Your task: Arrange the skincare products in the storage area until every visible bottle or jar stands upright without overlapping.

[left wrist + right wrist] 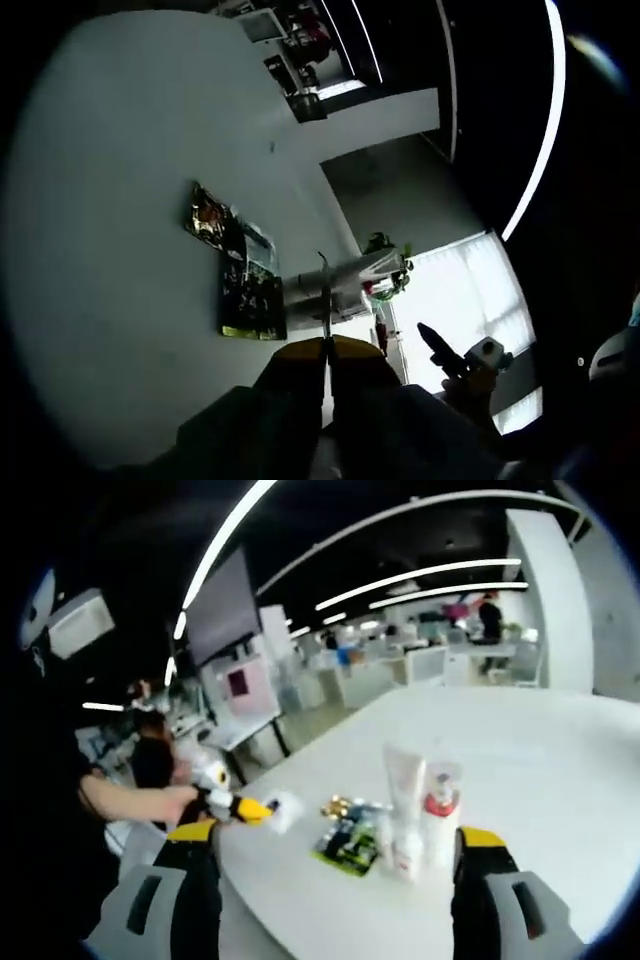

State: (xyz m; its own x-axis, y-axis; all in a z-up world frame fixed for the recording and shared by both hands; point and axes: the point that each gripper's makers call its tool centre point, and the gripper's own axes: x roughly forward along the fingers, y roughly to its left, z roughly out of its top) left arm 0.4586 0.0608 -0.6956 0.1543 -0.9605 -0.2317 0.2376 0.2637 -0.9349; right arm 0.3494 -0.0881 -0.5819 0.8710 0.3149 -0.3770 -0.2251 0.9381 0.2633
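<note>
Right gripper (pixel 335 880) is seen wide apart, nothing held. Left gripper (pixel 327 350) is pressed together, nothing held. White tubes (pixel 418 810) are stood upright near the desk (pixel 560 770) edge beside dark sachets (pixel 350 842); open desk lies beyond.

A white surface (pixel 560 750) is seen, carrying upright white tubes (pixel 405 810), a red-capped bottle (pixel 441 815) and flat dark sachets (pixel 348 845) grouped together near its rounded edge.
</note>
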